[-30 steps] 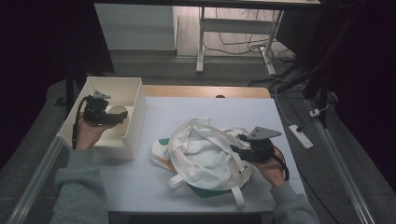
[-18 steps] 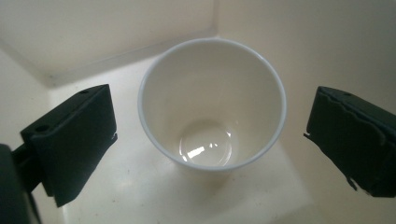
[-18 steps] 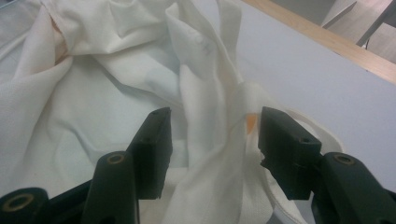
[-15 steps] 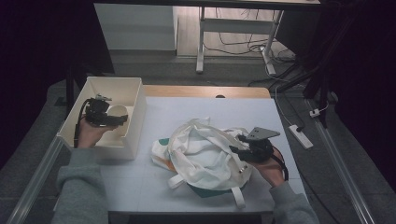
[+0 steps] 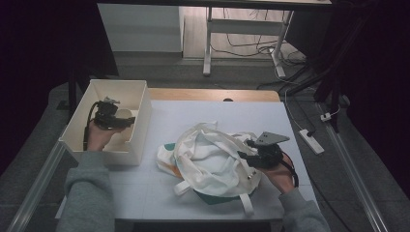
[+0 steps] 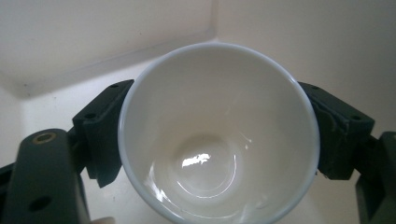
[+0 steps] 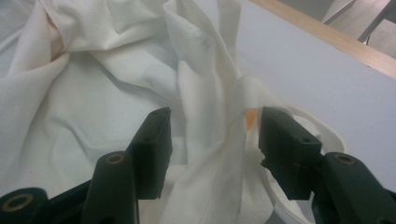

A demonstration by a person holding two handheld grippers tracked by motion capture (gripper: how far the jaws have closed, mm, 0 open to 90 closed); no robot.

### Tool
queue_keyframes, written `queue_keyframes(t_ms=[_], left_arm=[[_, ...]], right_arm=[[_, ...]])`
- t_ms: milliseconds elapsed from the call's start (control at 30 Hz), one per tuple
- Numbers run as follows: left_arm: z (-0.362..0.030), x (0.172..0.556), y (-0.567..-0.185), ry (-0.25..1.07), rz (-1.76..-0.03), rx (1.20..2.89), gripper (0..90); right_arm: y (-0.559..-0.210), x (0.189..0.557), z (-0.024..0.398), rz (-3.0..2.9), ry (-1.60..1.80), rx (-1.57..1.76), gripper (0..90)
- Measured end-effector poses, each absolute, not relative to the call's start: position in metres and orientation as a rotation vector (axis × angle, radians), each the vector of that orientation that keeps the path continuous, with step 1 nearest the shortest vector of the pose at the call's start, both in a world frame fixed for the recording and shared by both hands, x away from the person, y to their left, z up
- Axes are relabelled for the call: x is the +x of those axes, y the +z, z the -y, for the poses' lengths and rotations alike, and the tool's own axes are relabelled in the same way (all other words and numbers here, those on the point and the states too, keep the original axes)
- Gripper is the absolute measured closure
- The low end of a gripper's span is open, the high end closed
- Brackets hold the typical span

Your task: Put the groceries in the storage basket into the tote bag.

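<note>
My left gripper [image 5: 120, 121] is down inside the white bin [image 5: 119, 86] at the table's left. A white bowl [image 6: 219, 135] sits between its jaws, rim toward the camera. The jaws have just been closing and both pads now touch the bowl's sides. In the high view the bowl [image 5: 127, 115] shows pale beside the gripper. My right gripper [image 5: 247, 157] rests at the right edge of a crumpled white cloth bag [image 5: 210, 154]. Its jaws stand apart around a loose fold and strap of the bag [image 7: 210, 116] without pinching it.
The bag lies mid-table on a white sheet [image 5: 193, 111], with teal and orange print showing at its edges. A wooden table edge [image 5: 212, 94] runs along the back. A power strip [image 5: 311, 141] and cables lie on the floor at the right.
My left hand has sunk slightly lower into the bin. The right hand and the bag have stayed where they were.
</note>
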State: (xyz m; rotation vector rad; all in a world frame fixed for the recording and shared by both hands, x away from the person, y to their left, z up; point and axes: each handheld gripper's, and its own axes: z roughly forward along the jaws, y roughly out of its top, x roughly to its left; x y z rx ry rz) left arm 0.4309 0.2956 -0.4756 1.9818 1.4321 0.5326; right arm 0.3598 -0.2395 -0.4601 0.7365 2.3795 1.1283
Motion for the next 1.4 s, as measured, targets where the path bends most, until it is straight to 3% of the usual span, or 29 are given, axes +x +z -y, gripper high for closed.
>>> queue_keyframes(t_ms=[233, 767, 1400], left_arm=[[-0.297, 0.425, -0.467, 0.555, -1.425, 1.948, 19.7], [-0.314, 0.385, -0.417, 0.674, -1.356, 1.643, 19.7], [-0.310, 0.365, -0.393, 0.631, -1.223, 1.503, 19.7]], right_arm=[[-0.459, 0.359, 0.240, -2.376, 1.127, 0.734, 45.0], [-0.458, 0.358, 0.241, -2.365, 1.135, 0.732, 44.9], [-0.459, 0.359, 0.240, -2.371, 1.127, 0.734, 44.7]])
